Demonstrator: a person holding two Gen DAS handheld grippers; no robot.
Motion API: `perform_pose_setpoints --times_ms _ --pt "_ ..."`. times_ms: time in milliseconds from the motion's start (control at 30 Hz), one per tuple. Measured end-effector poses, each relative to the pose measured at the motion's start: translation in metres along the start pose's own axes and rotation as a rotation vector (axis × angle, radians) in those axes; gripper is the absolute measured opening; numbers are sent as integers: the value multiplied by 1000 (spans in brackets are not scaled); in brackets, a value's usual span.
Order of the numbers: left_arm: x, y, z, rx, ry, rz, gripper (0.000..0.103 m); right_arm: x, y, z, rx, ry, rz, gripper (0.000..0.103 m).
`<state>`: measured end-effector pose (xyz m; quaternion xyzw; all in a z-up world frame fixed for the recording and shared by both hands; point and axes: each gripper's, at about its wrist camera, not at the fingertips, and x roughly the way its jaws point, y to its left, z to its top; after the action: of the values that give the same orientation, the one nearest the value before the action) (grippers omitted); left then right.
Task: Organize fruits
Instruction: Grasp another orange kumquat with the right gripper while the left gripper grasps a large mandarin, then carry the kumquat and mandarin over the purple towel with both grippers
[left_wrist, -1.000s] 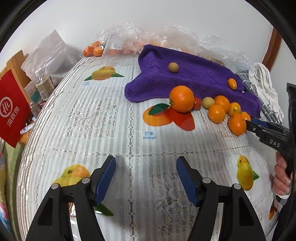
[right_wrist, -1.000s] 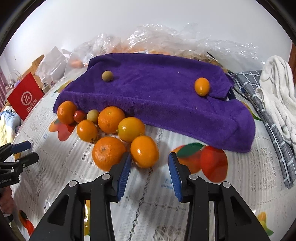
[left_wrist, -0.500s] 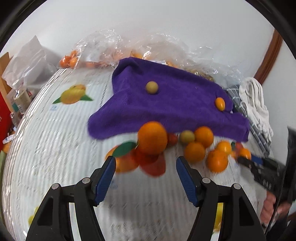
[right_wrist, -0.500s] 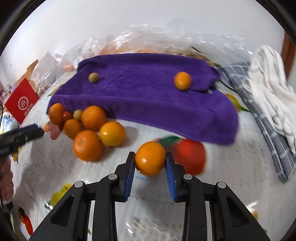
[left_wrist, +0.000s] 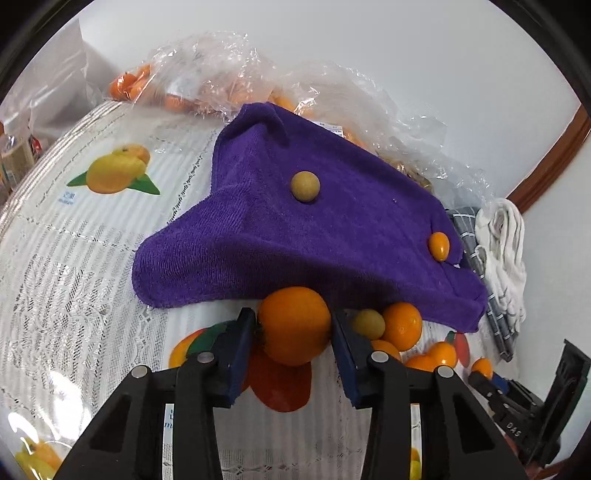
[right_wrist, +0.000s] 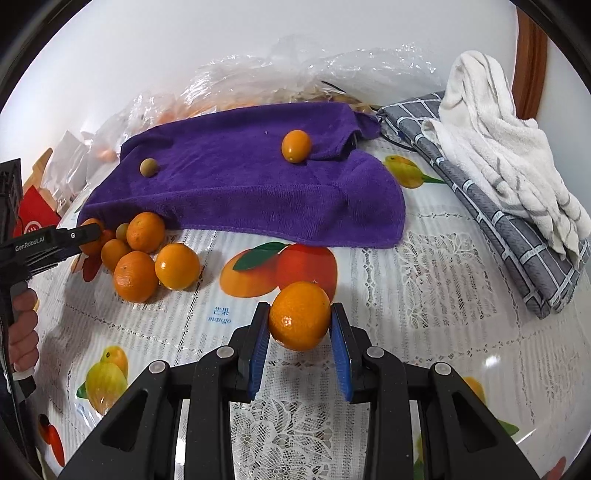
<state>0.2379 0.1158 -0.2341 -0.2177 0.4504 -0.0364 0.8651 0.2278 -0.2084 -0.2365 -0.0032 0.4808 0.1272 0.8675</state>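
Observation:
In the left wrist view a large orange (left_wrist: 293, 326) lies at the front edge of the purple towel (left_wrist: 332, 236). My left gripper (left_wrist: 293, 322) is closing around it, and both blue pads touch its sides. In the right wrist view my right gripper (right_wrist: 300, 314) is shut on a smaller orange (right_wrist: 300, 317), held above the tablecloth to the right of the fruit pile (right_wrist: 147, 258). A small greenish fruit (right_wrist: 149, 167) and a kumquat (right_wrist: 296, 146) rest on the purple towel (right_wrist: 240, 184). The left gripper (right_wrist: 86, 232) shows at the pile's left edge.
Clear plastic bags (left_wrist: 221, 74) with more fruit lie behind the towel. A grey checked cloth (right_wrist: 517, 243) with a white towel (right_wrist: 498, 140) on it runs along the right side. A red bag (right_wrist: 33, 214) stands at the left. A hand (right_wrist: 22, 332) grips the left tool.
The left gripper went forward to the large orange and its jaws narrowed onto it. The right gripper shut on an orange from the pile and carried it to the right.

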Motion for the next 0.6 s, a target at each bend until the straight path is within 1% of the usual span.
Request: perform_pose_setpoints --times_ms 100,300,600 --pt "-5 1 0 11 8 4 38 1 2 1 4 0 3 32" --pt "-31 -2 0 37 -19 31 38 -12 5 8 3 -31 6 32" --pt "-64 -19 5 109 -87 75 38 -35 4 23 5 -89 -22 32"
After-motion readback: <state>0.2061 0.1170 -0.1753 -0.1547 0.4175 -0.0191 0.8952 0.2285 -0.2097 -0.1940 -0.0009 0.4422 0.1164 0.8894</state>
